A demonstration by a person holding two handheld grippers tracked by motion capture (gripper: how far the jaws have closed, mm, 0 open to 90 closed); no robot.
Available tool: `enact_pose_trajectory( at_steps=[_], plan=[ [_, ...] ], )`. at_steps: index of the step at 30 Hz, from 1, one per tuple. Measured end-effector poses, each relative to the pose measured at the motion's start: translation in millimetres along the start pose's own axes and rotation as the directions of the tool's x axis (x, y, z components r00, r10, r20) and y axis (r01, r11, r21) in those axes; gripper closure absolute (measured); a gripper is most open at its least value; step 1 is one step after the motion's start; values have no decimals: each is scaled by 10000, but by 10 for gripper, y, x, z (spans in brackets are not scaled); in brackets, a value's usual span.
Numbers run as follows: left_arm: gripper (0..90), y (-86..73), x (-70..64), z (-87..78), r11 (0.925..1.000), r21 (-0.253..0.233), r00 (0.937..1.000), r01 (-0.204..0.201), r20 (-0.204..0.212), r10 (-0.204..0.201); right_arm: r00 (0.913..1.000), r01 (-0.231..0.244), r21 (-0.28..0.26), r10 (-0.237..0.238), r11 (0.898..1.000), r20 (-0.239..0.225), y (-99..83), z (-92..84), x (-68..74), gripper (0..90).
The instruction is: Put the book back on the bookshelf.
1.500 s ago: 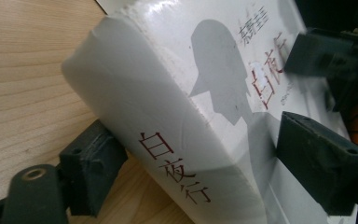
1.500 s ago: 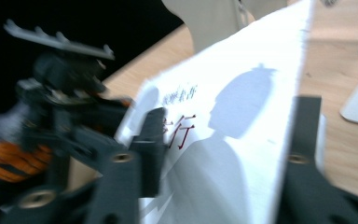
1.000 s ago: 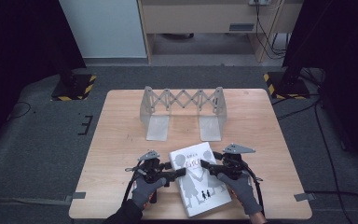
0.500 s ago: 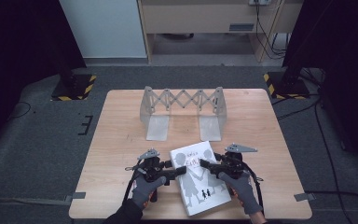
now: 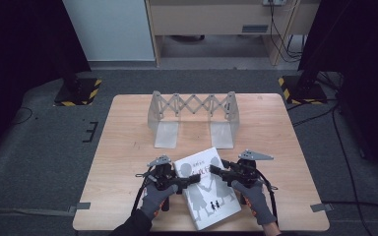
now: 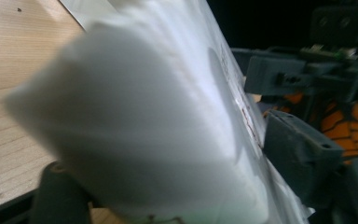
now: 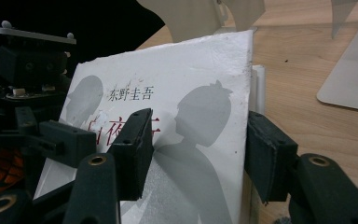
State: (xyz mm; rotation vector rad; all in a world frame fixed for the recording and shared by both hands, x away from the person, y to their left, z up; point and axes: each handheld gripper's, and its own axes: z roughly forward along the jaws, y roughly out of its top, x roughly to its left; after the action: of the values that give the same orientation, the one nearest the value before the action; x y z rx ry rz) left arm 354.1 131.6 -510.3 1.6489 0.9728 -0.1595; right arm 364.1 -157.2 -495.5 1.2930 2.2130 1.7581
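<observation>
So the white paperback book (image 5: 207,189) with grey silhouette figures and red title characters sat at the near edge of the wooden table (image 5: 128,147), tipped up off the surface between the two grippers. From the right gripper view the right gripper (image 7: 193,154) had one pad flat on the front cover and the other behind the back, at the book's edge; its jaws had just been closing with the book between them, and it looked like a pinch on the book. In its own view the left gripper (image 5: 189,180) was right up against the blurry white book, jaws also just closing around it, though honestly I couldn't tell if the pads were actually pressing. Further back on the table stood a clear expandable accordion book rack (image 5: 193,117), well apart from the book and untouched
</observation>
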Motion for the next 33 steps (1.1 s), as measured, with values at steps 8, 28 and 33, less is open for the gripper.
enact_pose_trajectory(
  at_steps=[8, 28, 33],
  plan=[
    [354, 79, -1, -96, 9992, -301, 9996, 267, 49, -266, 9915, 125, -615, -44, 9980, 1301, 57, -249, -177, 407],
    [507, 522, -178, -388, 9807, -1723, 9947, -927, -600, 835, 8665, 674, 874, -1017, 9939, 4887, -55, -469, -664, 239],
    [514, 578, -234, -433, 9698, -1840, 9846, -1601, -999, 1436, 8501, 797, 833, -1114, 9933, 5147, -61, -481, -706, 229]
  ],
)
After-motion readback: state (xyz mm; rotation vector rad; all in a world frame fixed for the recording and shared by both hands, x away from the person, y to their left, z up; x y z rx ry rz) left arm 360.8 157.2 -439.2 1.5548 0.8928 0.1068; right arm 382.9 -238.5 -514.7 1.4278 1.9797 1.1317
